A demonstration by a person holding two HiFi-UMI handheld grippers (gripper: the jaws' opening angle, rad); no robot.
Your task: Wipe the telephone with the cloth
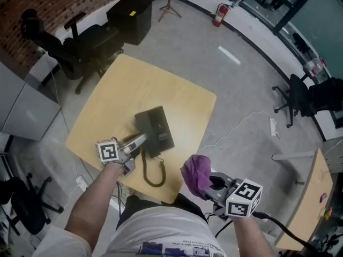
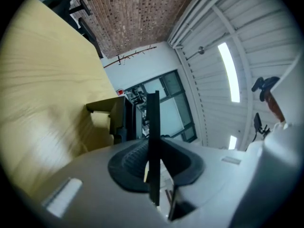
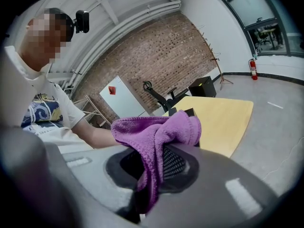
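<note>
- My left gripper (image 2: pixel 153 161) has its jaws drawn narrow onto a thin dark strip (image 2: pixel 153 127) that stands upright between the pads. Seen edge-on like this, I can't say for sure what the strip is.
- In the head view that gripper lies low over the table (image 1: pixel 134 84), with its tips at the near left corner of the telephone (image 1: pixel 156 128).
- My right gripper (image 3: pixel 159 167) is clamped on the purple cloth (image 3: pixel 156 127). A fold runs down between the pads and the rest bunches up over the jaw tips.
- I'm holding the right gripper and cloth off the near edge of the table, apart from the telephone and to its right.
- The telephone is a flat black unit lying near the middle of the wooden tabletop, slightly toward my side.
- Its coiled cord (image 1: pixel 153 176) loops from beside the left gripper toward the near table edge and back up to the unit.
- Further out, a black office chair (image 1: pixel 80 50) stands beyond the far left corner of the table, and a red fire extinguisher (image 1: pixel 218 15) stands on the floor by the far wall.
</note>
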